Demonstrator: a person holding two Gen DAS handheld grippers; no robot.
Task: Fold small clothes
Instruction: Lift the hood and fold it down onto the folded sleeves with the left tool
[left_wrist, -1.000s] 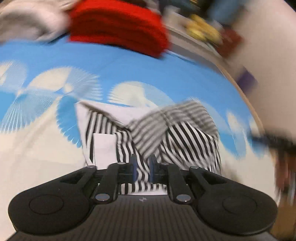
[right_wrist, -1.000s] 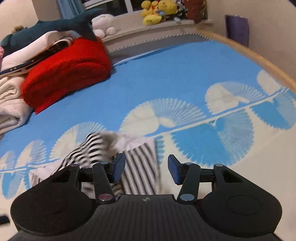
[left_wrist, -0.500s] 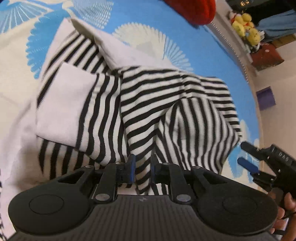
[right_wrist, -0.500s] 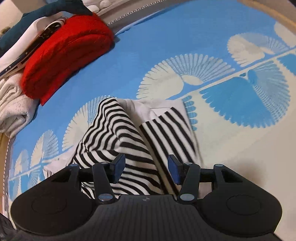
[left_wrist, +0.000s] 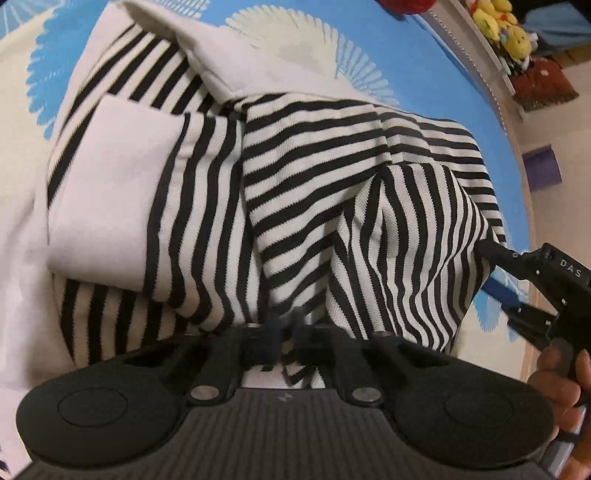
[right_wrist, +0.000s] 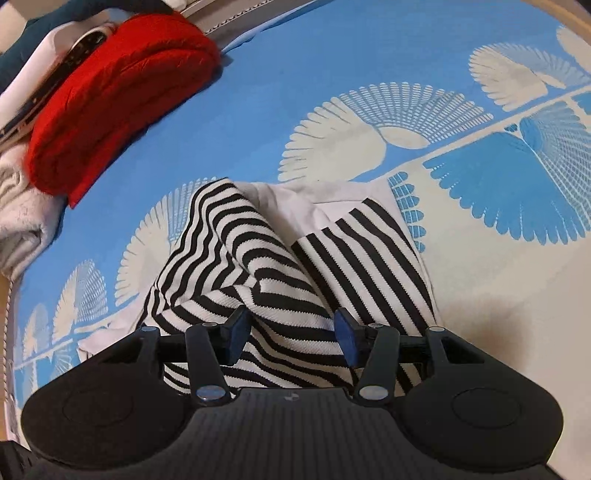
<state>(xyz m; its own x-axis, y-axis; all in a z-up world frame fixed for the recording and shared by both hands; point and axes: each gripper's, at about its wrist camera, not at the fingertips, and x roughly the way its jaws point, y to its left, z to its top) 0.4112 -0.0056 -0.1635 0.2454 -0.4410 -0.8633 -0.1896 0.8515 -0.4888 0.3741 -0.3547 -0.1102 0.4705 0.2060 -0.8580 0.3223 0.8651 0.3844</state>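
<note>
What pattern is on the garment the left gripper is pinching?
Black and white stripes with plain white panels on the garment; clearest in the left wrist view.

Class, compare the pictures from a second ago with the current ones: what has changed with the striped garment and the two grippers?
Both grippers closed in low over the black-and-white striped cotton garment. The left gripper stayed clamped on its fold; the right gripper stayed open, now over the cloth. The folded red knit sweater has not moved.

Red blanket (right_wrist: 118, 99) on blue patterned bedspread (right_wrist: 332, 62).
</note>
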